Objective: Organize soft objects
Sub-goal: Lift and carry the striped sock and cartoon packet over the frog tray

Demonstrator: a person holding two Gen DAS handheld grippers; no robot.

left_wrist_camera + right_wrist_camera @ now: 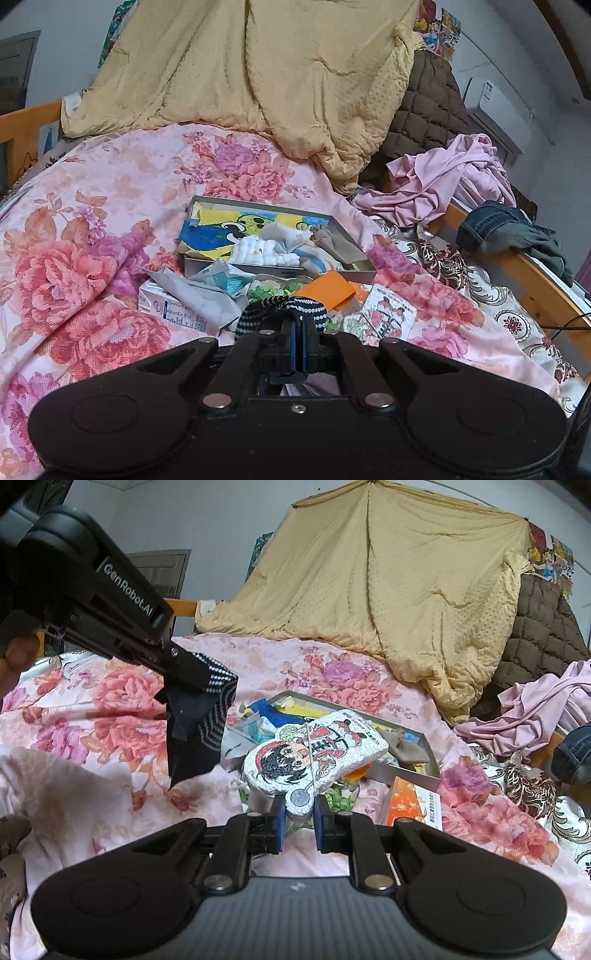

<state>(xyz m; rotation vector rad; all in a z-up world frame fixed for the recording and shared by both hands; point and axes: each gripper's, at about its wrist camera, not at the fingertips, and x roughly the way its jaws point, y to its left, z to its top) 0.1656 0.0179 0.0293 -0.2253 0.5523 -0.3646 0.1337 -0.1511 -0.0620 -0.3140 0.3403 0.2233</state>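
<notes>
My left gripper [298, 325] is shut on a black sock with white dots [282, 308]. In the right wrist view the same gripper [192, 677] holds the sock [199, 723] hanging above the bed at the left. My right gripper [299, 812] is shut on the lower edge of a white foam cartoon figure [314, 749] and holds it above the clutter. The figure also shows in the left wrist view [384, 314]. A grey metal tray [258, 206] lies on the floral bedspread [92, 221] with a colourful cloth [221, 229] and a white knitted item [266, 251] inside.
Papers, a white carton [173, 310], an orange card [325, 290] and an orange box [410, 805] lie in front of the tray. A yellow quilt [258, 74], brown padded jacket [428, 110], pink garment [443, 177] and jeans [498, 225] lie at the back and right. A wooden bed rail [532, 280] runs along the right.
</notes>
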